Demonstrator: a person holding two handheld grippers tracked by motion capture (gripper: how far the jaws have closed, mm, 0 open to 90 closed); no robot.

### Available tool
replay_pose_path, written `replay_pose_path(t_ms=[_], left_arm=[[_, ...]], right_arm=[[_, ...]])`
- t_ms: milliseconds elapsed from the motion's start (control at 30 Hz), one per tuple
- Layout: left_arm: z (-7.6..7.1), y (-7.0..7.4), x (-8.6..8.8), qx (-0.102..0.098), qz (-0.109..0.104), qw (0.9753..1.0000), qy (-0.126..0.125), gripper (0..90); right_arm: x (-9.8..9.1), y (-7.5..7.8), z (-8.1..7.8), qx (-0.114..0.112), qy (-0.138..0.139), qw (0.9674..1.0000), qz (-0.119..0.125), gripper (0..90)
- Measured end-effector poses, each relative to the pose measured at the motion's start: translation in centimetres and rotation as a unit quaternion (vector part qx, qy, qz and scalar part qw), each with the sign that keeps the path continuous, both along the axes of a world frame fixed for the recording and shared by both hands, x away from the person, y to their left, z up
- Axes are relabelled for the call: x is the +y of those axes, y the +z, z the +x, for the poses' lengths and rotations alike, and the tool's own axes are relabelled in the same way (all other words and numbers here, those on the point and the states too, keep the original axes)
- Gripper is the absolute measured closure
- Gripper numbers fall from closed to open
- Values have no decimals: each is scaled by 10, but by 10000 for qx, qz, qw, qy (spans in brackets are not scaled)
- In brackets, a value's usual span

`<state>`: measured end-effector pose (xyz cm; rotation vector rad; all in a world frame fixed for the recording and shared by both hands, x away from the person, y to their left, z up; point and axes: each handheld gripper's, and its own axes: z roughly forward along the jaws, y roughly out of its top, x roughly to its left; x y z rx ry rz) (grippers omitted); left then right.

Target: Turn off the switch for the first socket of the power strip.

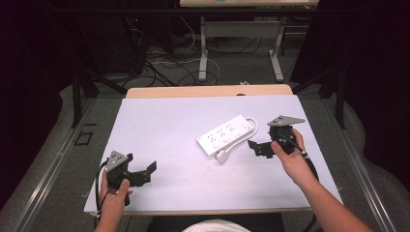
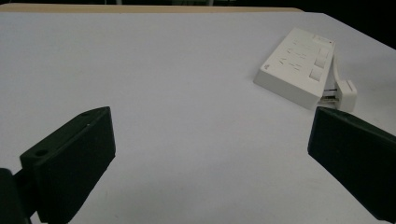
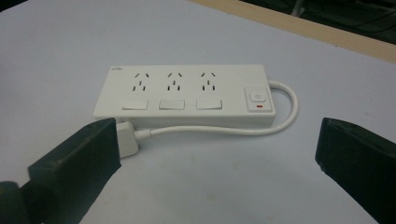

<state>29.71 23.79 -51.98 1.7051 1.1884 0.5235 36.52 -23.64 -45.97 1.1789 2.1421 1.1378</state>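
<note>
Power strip (image 1: 226,135) lies on your counter (image 1: 164,125) — your right gripper (image 1: 259,148) sits just beside it, jaws wide and empty; your left gripper (image 1: 145,170) — well apart, jaws open too.

One white power strip (image 1: 226,135) with three sockets, one plug (image 1: 222,156) and two grippers are sitting on one table (image 1: 159,121)

The white plastic plug (image 3: 125,138) sits partly hidden behind the right tool's (image 3: 212,154) dark jaw; the tiny grey logo on the white three-socket power strip (image 3: 184,93) is unreadable.
</note>
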Motion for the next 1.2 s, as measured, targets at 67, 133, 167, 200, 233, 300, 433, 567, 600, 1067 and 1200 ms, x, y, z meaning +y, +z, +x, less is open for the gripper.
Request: replay_pose_path(t_ms=[67,133,167,200,233,300,433,567,600,1067,1200], left_arm=[[0,0,0,9,-4,10000,4,12],[0,0,0,6,-4,10000,3,12],[0,0,0,9,-2,10000,4,12],[0,0,0,10,-2,10000,5,12],[0,0,0,7,-5,10000,3,12],[0,0,0,11,-1,10000,5,12],[0,0,0,10,-2,10000,5,12],[0,0,0,1,-25,10000,22,12],[0,0,0,4,-28,10000,20,12],[-1,0,0,5,-19,10000,35,12],[0,0,-1,-1,-70,10000,60,12]], right_arm=[[-3,0,-6,-55,-31,10000,21,0],[-7,0,-11,-110,-39,9999,-21,0],[-9,0,-14,-114,-52,9999,-14,0],[-11,-1,-16,-158,-40,9999,-27,0],[-13,-1,-19,-199,-61,9998,-41,0],[-17,-2,-24,-214,-84,9997,-7,0],[-25,-4,-33,-269,-156,9995,25,0],[-34,-8,-40,-333,-176,9993,14,0],[-36,-9,-42,-326,-235,9992,8,0],[-67,-28,-59,-445,-615,9971,-26,0],[-73,-33,-61,-445,-714,9964,56,0]])
